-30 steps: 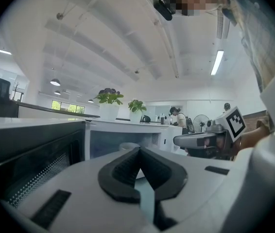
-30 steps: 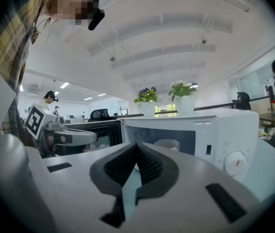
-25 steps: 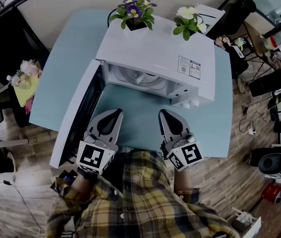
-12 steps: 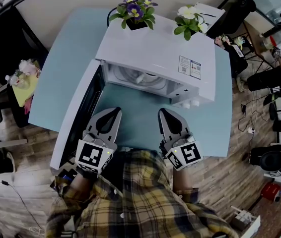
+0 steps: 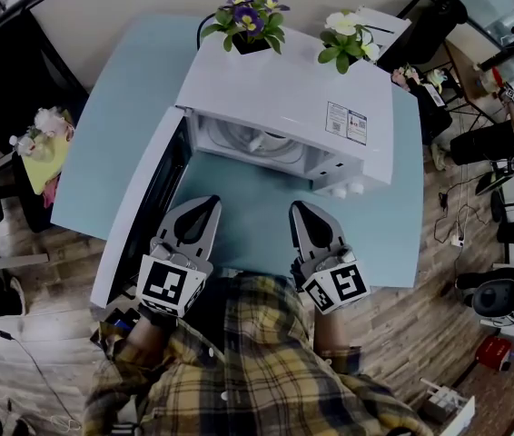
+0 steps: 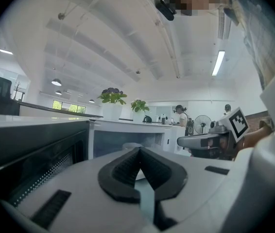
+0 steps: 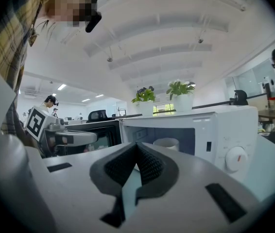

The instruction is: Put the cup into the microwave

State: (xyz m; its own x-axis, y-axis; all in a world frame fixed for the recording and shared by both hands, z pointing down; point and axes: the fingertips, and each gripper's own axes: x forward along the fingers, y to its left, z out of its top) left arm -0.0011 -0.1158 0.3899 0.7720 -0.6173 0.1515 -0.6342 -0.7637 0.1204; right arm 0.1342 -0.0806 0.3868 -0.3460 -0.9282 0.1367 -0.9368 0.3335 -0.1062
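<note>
On the left of the light-blue worktop point(image 5: 121, 107), the microwave door point(image 5: 139, 216) stands swung wide open, its dark window facing the cavity. Just beside it, near the front edge of the worktop, the left gripper point(image 5: 208, 205) points toward the oven. Its fingers point(image 6: 123, 166) are clenched together tip to tip with nothing between them, and its marker cube point(image 5: 168, 286) is close against the person's plaid shirt point(image 5: 257, 361). Farther back stands the white microwave point(image 5: 284, 98), with a purple-flowered potted plant point(image 5: 246, 21) at the rear of its top. The cup point(image 5: 261, 141), white, sits inside the open cavity on the turntable, well apart from both grippers. In the right gripper view it shows upright in the lit chamber, above the finger tips. The right gripper point(image 5: 301, 208) lies level with the left one, also over the worktop. Its fingers point(image 7: 152, 166) are likewise pressed shut on nothing. A second potted plant with white flowers point(image 5: 346, 36) stands at the microwave's right rear corner, and the control knobs point(image 5: 348, 189) are at its right front.
</note>
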